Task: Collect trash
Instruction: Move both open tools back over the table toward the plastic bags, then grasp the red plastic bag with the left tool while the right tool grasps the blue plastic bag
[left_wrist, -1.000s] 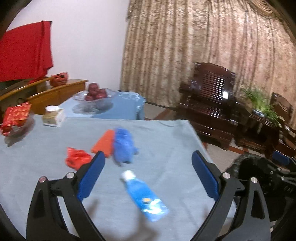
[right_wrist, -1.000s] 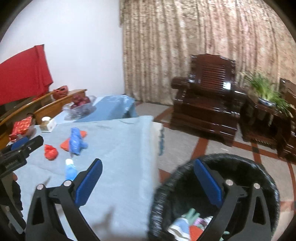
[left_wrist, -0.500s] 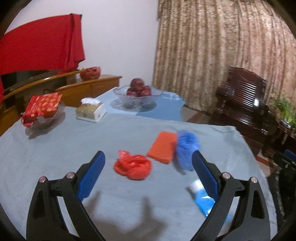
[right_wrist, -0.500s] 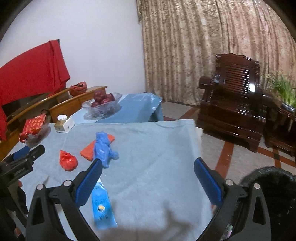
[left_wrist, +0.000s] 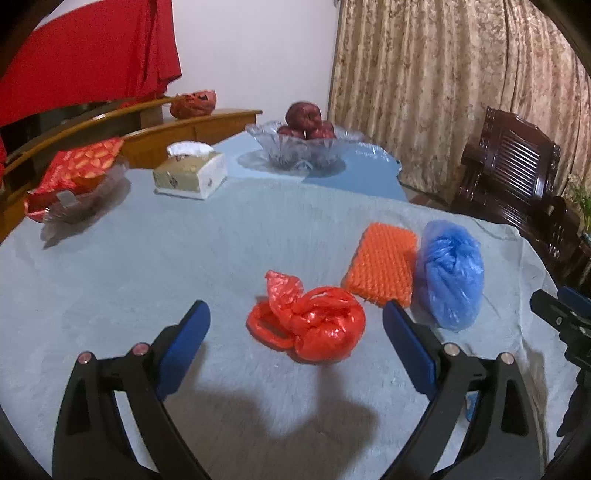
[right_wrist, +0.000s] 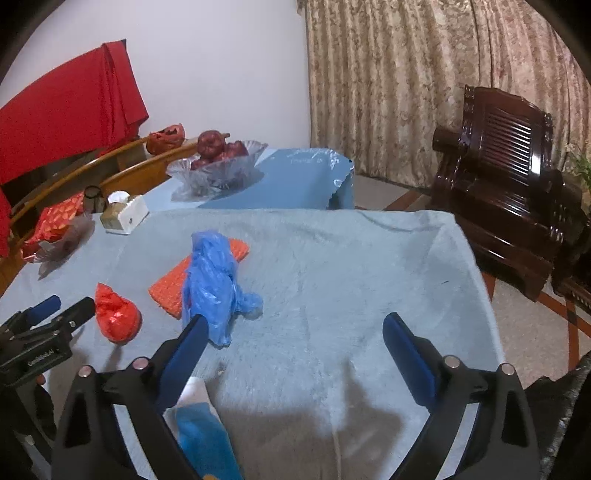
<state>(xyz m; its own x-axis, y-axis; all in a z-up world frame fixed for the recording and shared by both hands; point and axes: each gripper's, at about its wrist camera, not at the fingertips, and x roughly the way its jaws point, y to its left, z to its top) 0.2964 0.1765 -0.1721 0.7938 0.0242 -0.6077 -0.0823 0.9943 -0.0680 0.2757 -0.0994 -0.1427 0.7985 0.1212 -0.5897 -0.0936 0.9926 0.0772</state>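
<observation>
A crumpled red plastic bag (left_wrist: 308, 325) lies on the grey-blue tablecloth (left_wrist: 147, 280), just ahead of my open, empty left gripper (left_wrist: 295, 332). An orange mesh pad (left_wrist: 384, 264) and a knotted blue plastic bag (left_wrist: 450, 273) lie to its right. In the right wrist view the red bag (right_wrist: 118, 314), orange pad (right_wrist: 173, 284) and blue bag (right_wrist: 212, 280) lie ahead to the left. My right gripper (right_wrist: 295, 343) is open and empty over the cloth. A blue and white wrapper (right_wrist: 201, 432) lies under its left finger. The black bin (right_wrist: 565, 413) shows at the lower right edge.
A tissue box (left_wrist: 192, 175), a glass fruit bowl with apples (left_wrist: 303, 144) and a dish with a red packet (left_wrist: 74, 184) stand at the table's far side. A dark wooden armchair (right_wrist: 509, 177) stands right of the table. A curtain hangs behind.
Both grippers swung left from the bin toward the table. The left gripper has closed in on the red bag, now between its fingers' line. The bin has slid to the right view's edge.
</observation>
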